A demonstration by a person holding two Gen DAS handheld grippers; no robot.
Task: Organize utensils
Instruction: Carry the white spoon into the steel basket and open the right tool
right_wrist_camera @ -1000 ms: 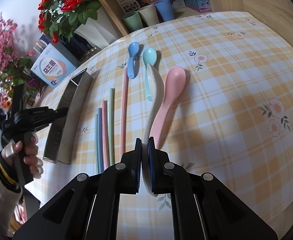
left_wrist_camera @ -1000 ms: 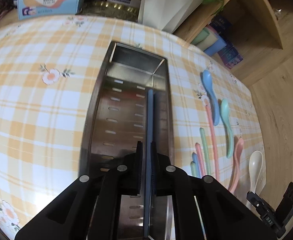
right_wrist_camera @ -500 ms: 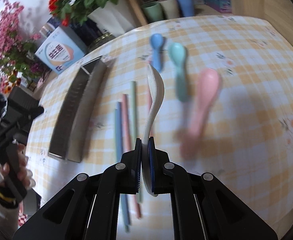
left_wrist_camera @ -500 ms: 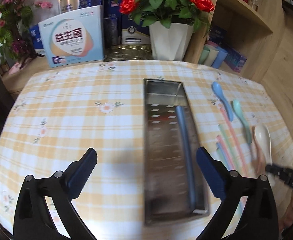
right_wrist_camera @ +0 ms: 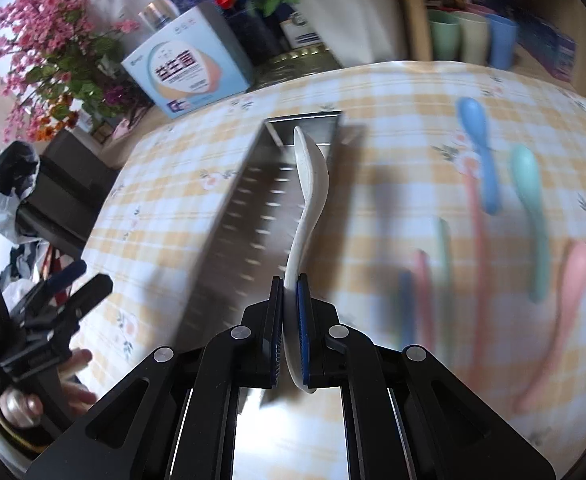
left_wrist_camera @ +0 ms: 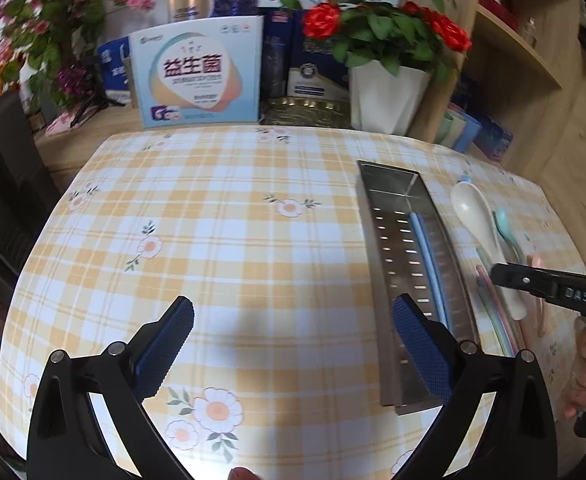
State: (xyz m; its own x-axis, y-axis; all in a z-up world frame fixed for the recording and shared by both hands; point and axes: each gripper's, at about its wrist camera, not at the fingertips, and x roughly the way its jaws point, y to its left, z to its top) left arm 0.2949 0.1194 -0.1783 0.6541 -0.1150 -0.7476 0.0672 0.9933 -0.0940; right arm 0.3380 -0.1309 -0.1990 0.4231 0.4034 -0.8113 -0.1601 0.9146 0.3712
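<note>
Utensils lie split between a steel tray and the checked cloth. In my left view the tray runs down the right half of the frame, its slotted floor holding one blue chopstick along its right wall. My left gripper hangs at lower centre with its jaws spread wide and nothing between them; the right pad overlaps the tray's near end.

My right gripper is clamped on the handle of a white spoon, whose bowl points up the frame over the tray's far end; I cannot tell whether it touches the metal. In the left view that spoon appears just right of the tray.

Right of the tray in the right view, blurred, lie a blue spoon, a green spoon, a pink spoon and several chopsticks on the cloth. Upper right, three cups stand side by side. A white pot of red roses sits at the top of the left view.
</note>
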